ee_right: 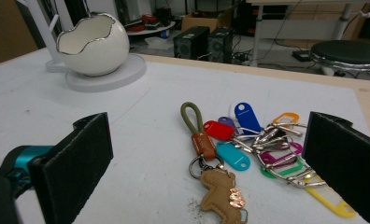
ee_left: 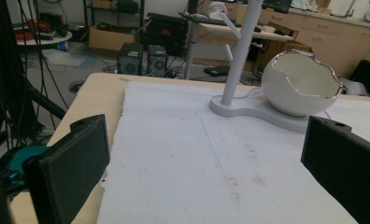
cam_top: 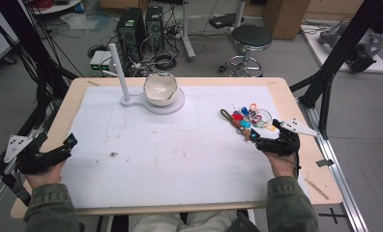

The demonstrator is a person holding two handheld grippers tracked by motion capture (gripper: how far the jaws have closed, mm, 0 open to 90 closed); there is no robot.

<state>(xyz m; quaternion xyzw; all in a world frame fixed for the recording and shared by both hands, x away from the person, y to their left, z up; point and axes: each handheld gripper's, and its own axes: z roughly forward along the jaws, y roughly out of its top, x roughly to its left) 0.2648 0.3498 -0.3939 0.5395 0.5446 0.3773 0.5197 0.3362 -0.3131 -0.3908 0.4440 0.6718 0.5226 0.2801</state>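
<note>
While my right gripper point(cam_top: 262, 140) hovers with jaws spread before the tan leather bear-shaped keychain point(ee_right: 223, 190), approach is underway; next: straddle it, then close.

Robotics or data-collection lab, not a home. Wooden table point(cam_top: 296, 104) covered by a white foam mat point(cam_top: 180, 145) stands inside a frame of black metal struts point(cam_top: 342, 48), with bundles of black cables point(cam_top: 20, 53) hanging past its left edge. Beyond the far edge, 2 black desktop PC towers point(cam_top: 141, 24) sit on a grey floor among loose wires and a small white power box point(cam_top: 100, 60). A round black stool point(cam_top: 251, 37) with chrome base stands nearby, cardboard boxes point(cam_top: 286, 17) behind it. The left gripper view shows shelving racks point(ee_left: 113, 18), desks point(ee_left: 230, 32) and beige cabinets point(ee_left: 332, 35) further back. Floor carries a taped cross mark point(cam_top: 335, 215) near the right corner.
</note>
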